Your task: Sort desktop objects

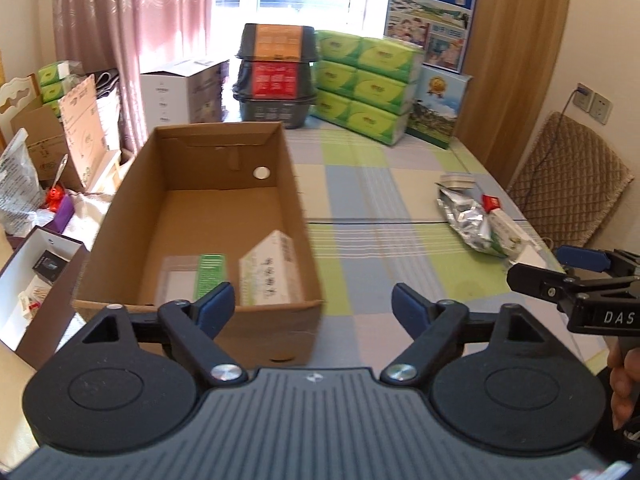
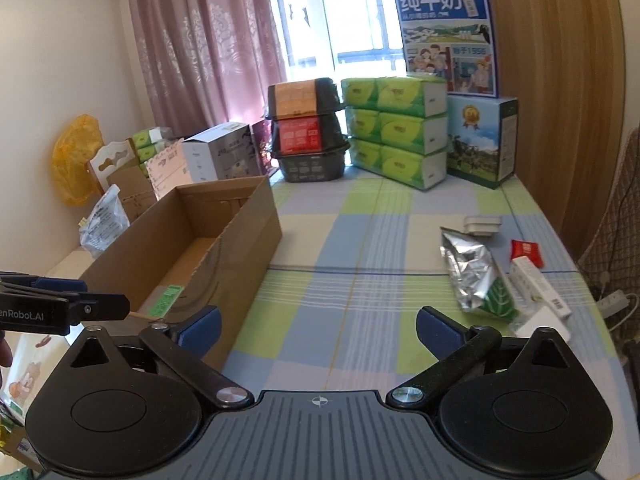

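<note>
Table covered with a blue, green and cream checked cloth (image 2: 360, 264), carrying all items shown. Open brown cardboard box (image 1: 208, 216) at the table's left edge; inside, at its near end, a white and green carton (image 1: 272, 272) stands beside a flat clear packet with a green label (image 1: 196, 276). Crumpled silver foil pouch with a green leaf-printed end (image 2: 476, 276) on the cloth at right, just beside a long white rectangular box (image 2: 540, 288), a small red sachet (image 2: 528, 252) and a low white plastic case (image 2: 482, 225). Left gripper (image 1: 313, 304) near the cardboard box's front corner, fingers spread wide, empty. Right gripper (image 2: 318, 326) over bare cloth, fingers likewise apart, empty.
</note>
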Available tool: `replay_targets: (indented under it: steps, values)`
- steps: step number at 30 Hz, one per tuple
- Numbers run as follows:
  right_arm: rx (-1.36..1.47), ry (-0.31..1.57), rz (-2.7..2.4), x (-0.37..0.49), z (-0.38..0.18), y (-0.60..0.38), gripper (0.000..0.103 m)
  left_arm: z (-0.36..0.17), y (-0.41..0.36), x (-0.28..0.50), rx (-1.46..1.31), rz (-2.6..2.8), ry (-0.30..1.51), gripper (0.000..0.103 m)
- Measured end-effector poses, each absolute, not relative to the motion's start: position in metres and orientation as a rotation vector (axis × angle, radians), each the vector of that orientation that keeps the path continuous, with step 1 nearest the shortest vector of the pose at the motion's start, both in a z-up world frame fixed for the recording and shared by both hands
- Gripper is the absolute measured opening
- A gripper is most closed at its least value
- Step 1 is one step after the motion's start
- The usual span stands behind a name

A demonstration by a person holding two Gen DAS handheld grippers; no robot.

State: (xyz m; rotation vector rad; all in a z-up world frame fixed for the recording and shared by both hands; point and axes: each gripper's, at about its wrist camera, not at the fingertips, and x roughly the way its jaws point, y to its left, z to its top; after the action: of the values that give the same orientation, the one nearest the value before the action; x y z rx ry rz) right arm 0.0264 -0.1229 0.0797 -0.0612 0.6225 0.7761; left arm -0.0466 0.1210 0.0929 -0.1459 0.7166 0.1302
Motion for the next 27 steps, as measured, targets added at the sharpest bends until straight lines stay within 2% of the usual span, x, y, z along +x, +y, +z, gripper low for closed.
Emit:
replay_targets:
  steps: [7,27]
  values:
    - [-0.051,0.625,0.718,0.032,0.080,-0.160,0.101,0.095,0.082,-0.043,-0.136,0.077,0.705,0.101]
    - [-0.022,0.597,0.475,0.060,0.090,-0.277,0.101,0.088,0.005,0.001,-0.063,-0.072,0.742,0.101]
